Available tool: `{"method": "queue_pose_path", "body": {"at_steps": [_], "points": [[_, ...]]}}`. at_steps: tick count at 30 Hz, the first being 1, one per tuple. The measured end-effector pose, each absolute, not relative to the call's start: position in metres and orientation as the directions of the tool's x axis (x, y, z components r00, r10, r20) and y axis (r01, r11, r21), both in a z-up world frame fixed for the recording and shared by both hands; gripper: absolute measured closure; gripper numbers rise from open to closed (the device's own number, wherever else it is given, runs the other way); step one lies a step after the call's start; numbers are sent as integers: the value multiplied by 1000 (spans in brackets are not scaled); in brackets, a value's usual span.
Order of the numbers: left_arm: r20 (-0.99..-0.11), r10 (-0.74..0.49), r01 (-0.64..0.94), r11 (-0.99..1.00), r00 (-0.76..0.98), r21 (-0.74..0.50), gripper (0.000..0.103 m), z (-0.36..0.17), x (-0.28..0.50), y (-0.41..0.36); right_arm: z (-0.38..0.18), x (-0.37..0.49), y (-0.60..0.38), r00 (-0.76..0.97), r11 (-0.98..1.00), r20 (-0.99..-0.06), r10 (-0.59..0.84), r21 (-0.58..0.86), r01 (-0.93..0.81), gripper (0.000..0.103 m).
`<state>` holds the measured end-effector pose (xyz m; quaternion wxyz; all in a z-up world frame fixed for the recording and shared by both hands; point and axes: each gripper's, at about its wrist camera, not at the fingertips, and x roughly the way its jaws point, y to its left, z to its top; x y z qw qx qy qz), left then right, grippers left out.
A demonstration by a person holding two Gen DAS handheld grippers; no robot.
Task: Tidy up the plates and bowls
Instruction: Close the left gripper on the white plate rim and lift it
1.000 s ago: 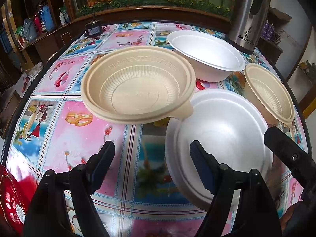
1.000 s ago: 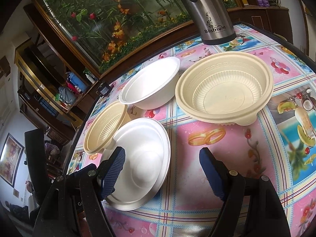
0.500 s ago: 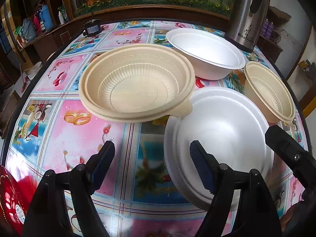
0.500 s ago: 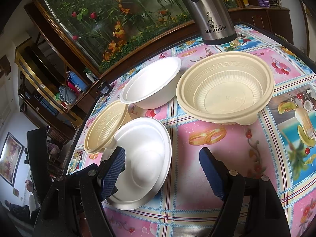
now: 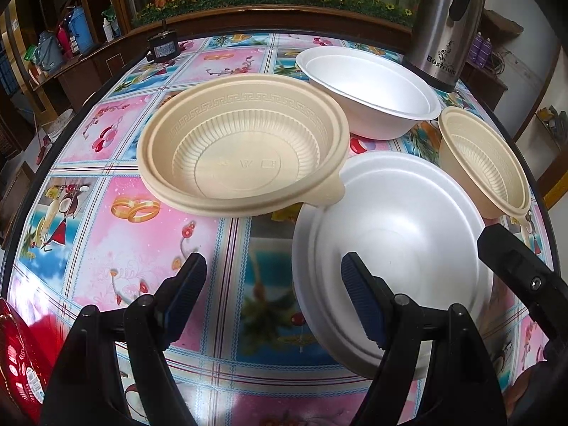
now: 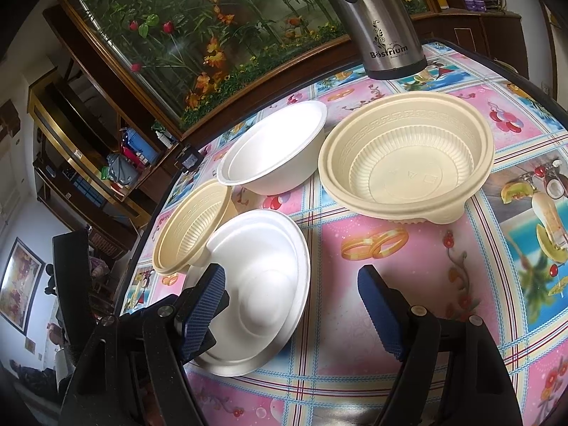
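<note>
Both tongs spread wide and empty: left gripper (image 5: pixel 273 298) poised over bare oilcloth (image 5: pixel 124 248) with its right pad overlapping the near rim of the white foam plate (image 5: pixel 401 245), right gripper (image 6: pixel 291 305) likewise agape, its left pad overlapping that same plate's near edge in view, whether touching it or only passing in front impossible to tell. Nothing pinched by either pair. Compared with a second ago, almost nothing different: same spread of the jaws, same dishes in the same spots, only a faint drift of framing in the left view. Reads as a pause before the first pick, with sorting not yet begun and every piece still loose on the table. Just beyond the plate, to its right in the left view, a small tan ribbed bowl (image 5: pixel 486 163) close against the plate's far edge, perhaps leaning on it. Left of that, a large tan bowl (image 5: pixel 241 152) with a key-pattern band, upright, its rim tab toward the plate. Farther back, a white foam bowl (image 5: pixel 369 92), upright, close behind the large tan one. Farthest, a steel kettle (image 5: pixel 443 25) at the table's rear edge, then a flower-filled glass case. Likely next: nesting tan in tan, or lifting the plate by its rim
</note>
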<state>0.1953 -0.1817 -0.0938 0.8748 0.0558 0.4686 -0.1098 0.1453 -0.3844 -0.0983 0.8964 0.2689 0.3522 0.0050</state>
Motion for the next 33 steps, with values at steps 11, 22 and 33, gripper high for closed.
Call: {"method": "queue_pose_path", "body": {"at_steps": [11,22,33], "points": [[-838,-142,249,968,526,-8,24,-96,197,-183,-99,144,-382,751,854,-629,201,488,180,24],[-843,-148,253,967,516,-15,24,-99,197,-184,-100,144,-382,751,852,-628,203,491,180,25],[-846,-150,256,967,511,-18,24,-99,197,-183,-100,144,-382,753,852,-625,203,493,179,25]]}}
